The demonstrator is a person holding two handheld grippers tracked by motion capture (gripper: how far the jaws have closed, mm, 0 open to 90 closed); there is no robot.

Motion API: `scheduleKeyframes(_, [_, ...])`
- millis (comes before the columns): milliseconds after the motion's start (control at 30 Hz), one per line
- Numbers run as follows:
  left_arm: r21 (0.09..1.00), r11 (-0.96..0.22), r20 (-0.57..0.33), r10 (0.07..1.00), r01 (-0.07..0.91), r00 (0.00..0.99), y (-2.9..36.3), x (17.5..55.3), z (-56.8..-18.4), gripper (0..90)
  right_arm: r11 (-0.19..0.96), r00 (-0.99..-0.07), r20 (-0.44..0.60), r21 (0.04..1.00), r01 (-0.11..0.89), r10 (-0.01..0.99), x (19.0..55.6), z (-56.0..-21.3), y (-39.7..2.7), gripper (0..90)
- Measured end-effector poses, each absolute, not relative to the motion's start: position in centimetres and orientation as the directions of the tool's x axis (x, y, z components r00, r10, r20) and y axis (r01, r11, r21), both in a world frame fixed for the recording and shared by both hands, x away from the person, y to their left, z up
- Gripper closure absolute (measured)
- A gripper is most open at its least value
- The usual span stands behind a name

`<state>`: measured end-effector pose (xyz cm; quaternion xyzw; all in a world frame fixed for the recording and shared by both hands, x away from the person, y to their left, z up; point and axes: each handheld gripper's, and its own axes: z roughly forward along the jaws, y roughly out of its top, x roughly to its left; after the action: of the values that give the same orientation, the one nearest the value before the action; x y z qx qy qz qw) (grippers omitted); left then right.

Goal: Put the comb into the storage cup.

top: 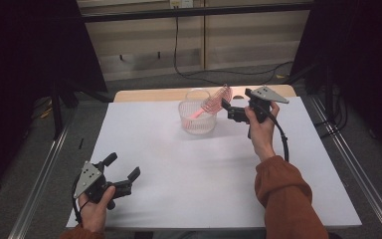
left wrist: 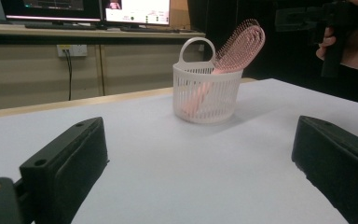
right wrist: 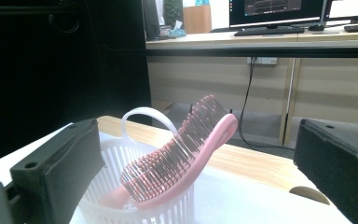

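I count two hand-held grippers, one basket and one brush on my counter point(top: 179, 169). The right hand-held gripper point(top: 227, 105) sits at the far side, just beside the single white slatted basket point(top: 197, 119), with its jaws spread apart and nothing between them; in the right gripper view the two black jaws stand wide on either side of the basket and brush, touching neither. The one pink hairbrush point(right wrist: 177, 154) stands tilted inside the basket, handle down among the slats and bristled head leaning out over the rim toward the right hand-held gripper. The basket has one looped handle point(left wrist: 196, 46) rising at its back edge. My left hand-held gripper point(top: 123, 168) is well apart from all this, near the front left corner of the counter, jaws also spread with nothing in them; through the left gripper view I see the basket and brush farther off between its two jaws. Two monitors point(left wrist: 91, 9) sit on a desk beyond the counter, and one cable point(top: 176, 45) hangs down the wall behind.
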<state>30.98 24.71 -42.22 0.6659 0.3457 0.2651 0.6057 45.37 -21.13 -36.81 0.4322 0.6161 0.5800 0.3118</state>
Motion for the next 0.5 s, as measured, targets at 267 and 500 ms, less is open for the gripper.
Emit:
scheduleKeyframes(267, [0.99, -0.012, -0.077, 0.794, 0.142, 0.603, 24.9, 31.0, -42.3, 3.4, -0.045, -0.43, 0.116, 0.984, 0.172, 0.895, 44.6, -36.8, -21.2, 0.3])
scheduleKeyframes(500, [0.99, -0.005, -0.081, 0.796, 0.14, 0.6, 25.1, 31.0, -42.4, 3.3, -0.028, -0.422, 0.09, 0.988, 0.151, 0.902, 43.9, -36.2, -20.9, 0.7])
